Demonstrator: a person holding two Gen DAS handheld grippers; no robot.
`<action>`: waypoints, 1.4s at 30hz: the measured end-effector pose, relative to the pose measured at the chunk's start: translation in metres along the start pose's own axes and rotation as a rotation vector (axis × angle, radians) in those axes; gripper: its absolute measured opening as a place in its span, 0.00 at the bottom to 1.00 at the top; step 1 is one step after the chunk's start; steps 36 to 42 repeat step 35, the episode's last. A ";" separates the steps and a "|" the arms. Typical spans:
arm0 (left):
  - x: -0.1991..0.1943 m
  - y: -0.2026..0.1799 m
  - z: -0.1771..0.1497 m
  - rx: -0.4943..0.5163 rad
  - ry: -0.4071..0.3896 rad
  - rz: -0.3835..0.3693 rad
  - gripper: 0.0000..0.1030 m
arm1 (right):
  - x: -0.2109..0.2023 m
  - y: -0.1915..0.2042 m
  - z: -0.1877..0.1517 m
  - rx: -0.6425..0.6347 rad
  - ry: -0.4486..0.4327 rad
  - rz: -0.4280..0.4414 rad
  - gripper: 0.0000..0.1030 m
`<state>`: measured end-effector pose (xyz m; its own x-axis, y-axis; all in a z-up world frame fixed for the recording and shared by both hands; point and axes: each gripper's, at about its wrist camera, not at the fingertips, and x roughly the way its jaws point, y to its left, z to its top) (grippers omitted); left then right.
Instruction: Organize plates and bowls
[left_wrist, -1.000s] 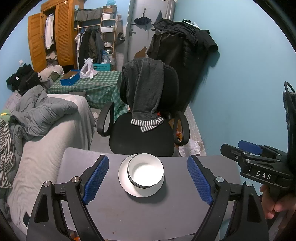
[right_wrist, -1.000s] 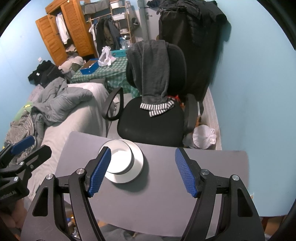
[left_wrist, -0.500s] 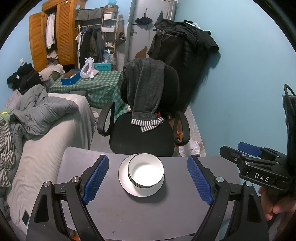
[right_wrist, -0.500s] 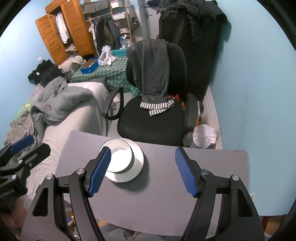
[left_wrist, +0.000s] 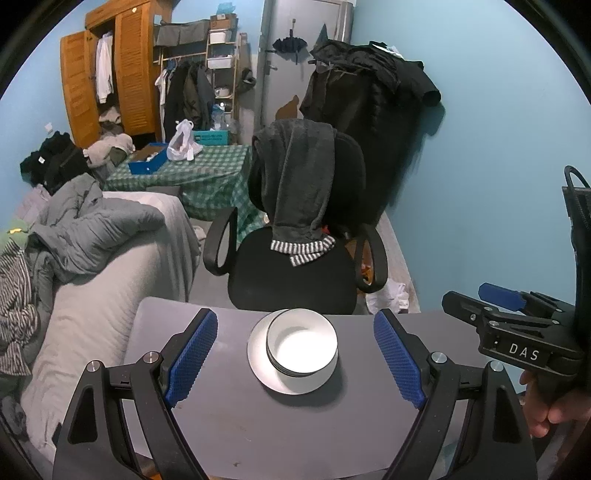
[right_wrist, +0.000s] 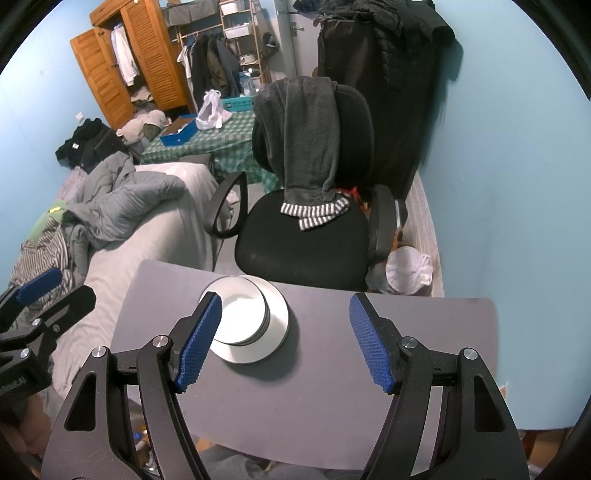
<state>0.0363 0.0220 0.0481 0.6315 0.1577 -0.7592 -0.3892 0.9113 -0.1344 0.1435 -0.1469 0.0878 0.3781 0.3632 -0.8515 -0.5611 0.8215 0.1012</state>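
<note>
A stack of white bowls (left_wrist: 301, 341) sits on a white plate (left_wrist: 263, 373) near the far edge of the grey table (left_wrist: 295, 432). My left gripper (left_wrist: 295, 354) hovers above the table with its blue pads wide apart, open, framing the stack without touching it. In the right wrist view the same bowls (right_wrist: 240, 314) and plate (right_wrist: 277, 317) lie left of centre. My right gripper (right_wrist: 286, 339) is open and empty, its left pad in front of the stack's near rim. Each gripper shows at the edge of the other's view.
A black office chair (left_wrist: 295, 266) draped with a grey garment stands just beyond the table's far edge. A bed (left_wrist: 92, 288) with grey bedding runs along the left. The blue wall (right_wrist: 498, 184) is close on the right. A person's hand (left_wrist: 550, 406) holds the right gripper's handle.
</note>
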 end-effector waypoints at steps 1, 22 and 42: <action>0.000 0.000 0.001 0.000 0.002 0.002 0.85 | 0.000 0.000 0.000 0.000 0.000 -0.001 0.69; 0.008 0.016 0.006 -0.033 0.041 -0.001 0.86 | -0.001 0.002 0.001 0.000 0.003 0.000 0.69; 0.011 0.015 0.010 -0.047 0.057 -0.019 0.87 | -0.001 0.002 0.003 0.001 0.004 0.000 0.69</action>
